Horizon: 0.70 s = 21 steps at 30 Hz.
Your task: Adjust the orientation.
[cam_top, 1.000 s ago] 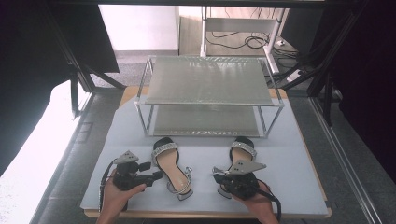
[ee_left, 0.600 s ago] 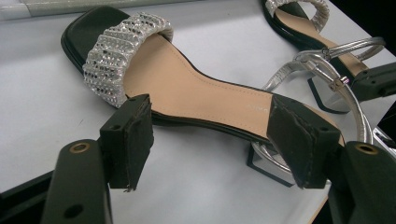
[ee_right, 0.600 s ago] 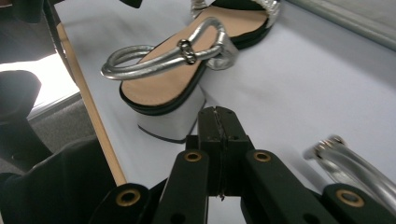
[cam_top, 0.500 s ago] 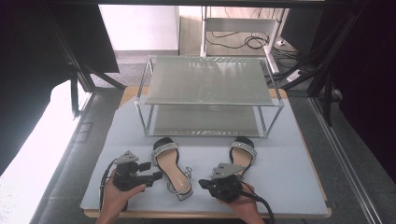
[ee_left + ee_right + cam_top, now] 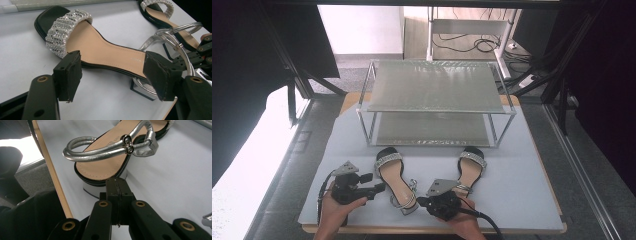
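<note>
black block-heeled sandal with a rhinestone toe band and silver ankle strap (image 5: pixel 395 180) lies on the bench at 3 o'clock of the released left tool (image 5: pixel 112 72), which should straddle its waist squarely before clenching, while the right tool (image 5: pixel 117 186) sits clenched empty behind the matching right sandal (image 5: pixel 469 170).

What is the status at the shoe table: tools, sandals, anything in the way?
Left tool open, straddling left sandal. Right tool shut, empty, at heel of right sandal. Rack beyond, path unblocked.
</note>
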Each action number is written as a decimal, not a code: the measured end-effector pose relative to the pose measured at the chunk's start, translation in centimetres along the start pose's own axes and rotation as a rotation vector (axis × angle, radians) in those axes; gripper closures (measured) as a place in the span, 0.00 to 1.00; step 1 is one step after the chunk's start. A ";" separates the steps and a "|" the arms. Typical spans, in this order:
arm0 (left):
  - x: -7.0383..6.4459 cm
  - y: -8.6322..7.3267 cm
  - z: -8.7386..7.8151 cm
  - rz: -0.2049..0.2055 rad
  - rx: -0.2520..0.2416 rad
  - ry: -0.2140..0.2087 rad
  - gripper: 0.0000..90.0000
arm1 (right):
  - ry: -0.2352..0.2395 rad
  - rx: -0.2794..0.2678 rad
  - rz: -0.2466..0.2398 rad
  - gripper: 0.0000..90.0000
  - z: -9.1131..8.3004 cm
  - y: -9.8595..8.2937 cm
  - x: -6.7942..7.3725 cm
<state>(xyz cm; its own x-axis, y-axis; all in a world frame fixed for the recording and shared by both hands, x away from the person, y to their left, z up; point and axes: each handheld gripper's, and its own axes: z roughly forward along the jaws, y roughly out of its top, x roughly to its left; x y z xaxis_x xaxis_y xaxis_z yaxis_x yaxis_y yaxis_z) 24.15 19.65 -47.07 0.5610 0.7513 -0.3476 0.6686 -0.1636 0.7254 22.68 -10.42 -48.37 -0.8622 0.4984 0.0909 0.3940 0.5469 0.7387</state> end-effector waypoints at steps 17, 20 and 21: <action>0.3 0.2 -1.3 -0.016 -0.027 0.009 0.35 | 0.086 -0.023 -0.020 0.99 1.7 0.7 2.6; 0.4 0.3 -1.8 -0.021 -0.041 0.011 0.35 | 0.108 -0.032 -0.028 0.99 2.5 1.1 3.5; 0.6 0.3 -2.2 -0.028 -0.049 0.013 0.35 | 0.117 -0.037 -0.037 0.99 3.2 1.5 4.2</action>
<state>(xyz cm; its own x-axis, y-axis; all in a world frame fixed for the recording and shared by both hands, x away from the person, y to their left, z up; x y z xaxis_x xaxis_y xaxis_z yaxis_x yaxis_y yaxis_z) 23.64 21.47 -45.80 0.5358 0.7633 -0.3610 0.6589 -0.1107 0.7440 20.65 -5.40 -49.03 -0.9080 0.3955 0.1385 0.3510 0.5371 0.7670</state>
